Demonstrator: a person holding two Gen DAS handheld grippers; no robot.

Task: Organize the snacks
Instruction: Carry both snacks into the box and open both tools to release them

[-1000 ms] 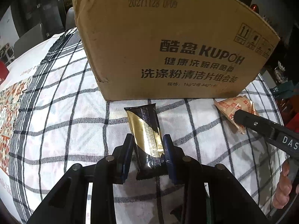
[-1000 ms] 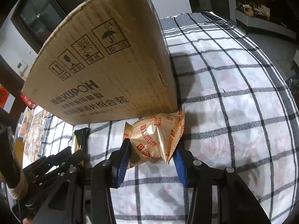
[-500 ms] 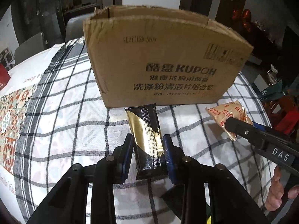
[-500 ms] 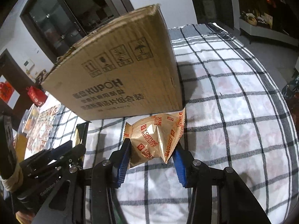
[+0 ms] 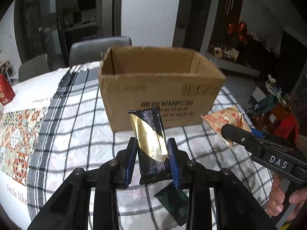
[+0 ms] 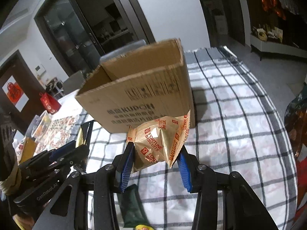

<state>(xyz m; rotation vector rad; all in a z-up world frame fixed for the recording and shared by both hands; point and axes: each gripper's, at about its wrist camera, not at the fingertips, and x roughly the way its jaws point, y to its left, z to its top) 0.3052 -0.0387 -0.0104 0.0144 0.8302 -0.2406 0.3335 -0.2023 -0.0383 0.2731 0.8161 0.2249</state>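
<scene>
Blue-padded fingers (image 5: 128, 163) of the left gripper (image 5: 151, 159) pinch a black-and-gold snack packet (image 5: 150, 143) at lower centre, below the open KUPOH cardboard box (image 5: 161, 94). Right gripper (image 6: 155, 164) clamps a Fortune Biscuits packet (image 6: 161, 141) mid-frame; a dark green packet (image 6: 132, 207) lies on the checked tablecloth (image 6: 230, 134) beneath.

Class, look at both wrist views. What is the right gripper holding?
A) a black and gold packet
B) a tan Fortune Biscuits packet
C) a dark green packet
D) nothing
B: in the right wrist view the right gripper has its blue pads closed on the tan Fortune Biscuits packet; the black and gold packet is in the left gripper.
</scene>
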